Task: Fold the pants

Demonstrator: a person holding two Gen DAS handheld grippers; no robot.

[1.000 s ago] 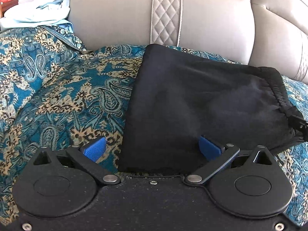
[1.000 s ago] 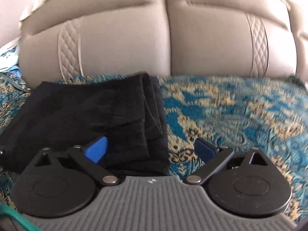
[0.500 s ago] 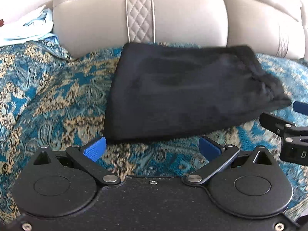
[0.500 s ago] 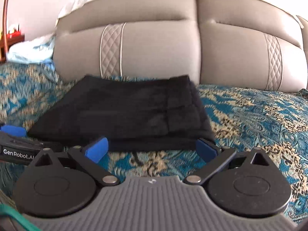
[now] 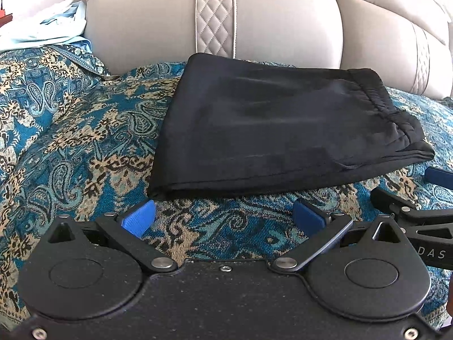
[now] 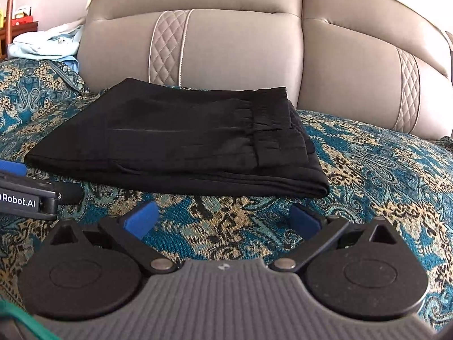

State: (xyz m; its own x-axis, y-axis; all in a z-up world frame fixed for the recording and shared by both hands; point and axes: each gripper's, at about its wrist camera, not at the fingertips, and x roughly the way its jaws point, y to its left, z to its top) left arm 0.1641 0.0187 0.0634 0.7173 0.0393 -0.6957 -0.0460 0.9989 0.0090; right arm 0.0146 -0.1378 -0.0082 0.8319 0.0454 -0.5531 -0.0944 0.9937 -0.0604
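Black pants (image 5: 283, 124) lie folded into a flat rectangle on the teal patterned cover (image 5: 70, 130), close to the sofa back. The gathered waistband (image 6: 271, 124) is on the right side of the stack. My left gripper (image 5: 223, 216) is open, just short of the near edge of the pants (image 6: 175, 147), with only cover between its blue pads. My right gripper (image 6: 222, 219) is open too, a little back from the folded edge, holding nothing. Each gripper shows at the edge of the other's view.
The grey sofa backrest (image 6: 240, 48) with quilted strips rises right behind the pants. A pale blue cloth (image 5: 51, 31) is piled at the far left on the cover. The patterned cover spreads wide to the right (image 6: 382, 170) of the pants.
Both grippers have drawn back from the pants; a second ago their fingers were over the black fabric, now they hover over bare cover in front of it. The pants lie still.
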